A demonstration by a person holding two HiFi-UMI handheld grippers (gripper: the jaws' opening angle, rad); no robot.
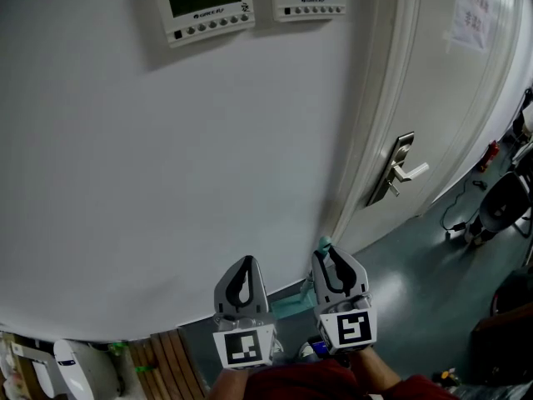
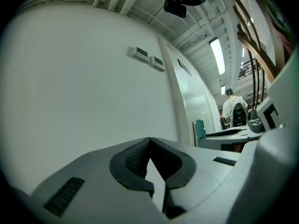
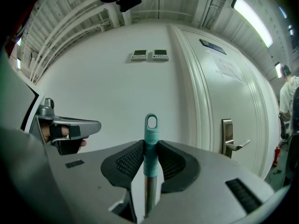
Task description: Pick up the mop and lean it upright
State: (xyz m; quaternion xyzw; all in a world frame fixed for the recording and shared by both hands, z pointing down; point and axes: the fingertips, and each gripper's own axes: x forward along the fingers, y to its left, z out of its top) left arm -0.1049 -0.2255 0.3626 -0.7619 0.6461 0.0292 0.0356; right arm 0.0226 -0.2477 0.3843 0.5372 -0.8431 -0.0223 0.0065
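Observation:
The mop's handle stands upright in the right gripper view, a metal shaft (image 3: 149,190) topped by a teal cap (image 3: 151,141) with a hanging loop. My right gripper (image 3: 150,155) is shut on the teal cap, close to the white wall. In the head view the cap's tip (image 1: 324,242) pokes out just past my right gripper (image 1: 331,258). My left gripper (image 1: 243,263) is level beside it, a little to the left and apart from the mop. Its jaws meet at the tips with nothing between them (image 2: 149,140). The mop's head is hidden.
A white wall (image 1: 166,157) fills the front, with two control panels (image 1: 208,5) up high. To the right is a white door (image 1: 450,107) with a lever handle (image 1: 401,172). Wooden slats (image 1: 171,361) lie at the lower left; a chair and cables (image 1: 495,211) stand at the right.

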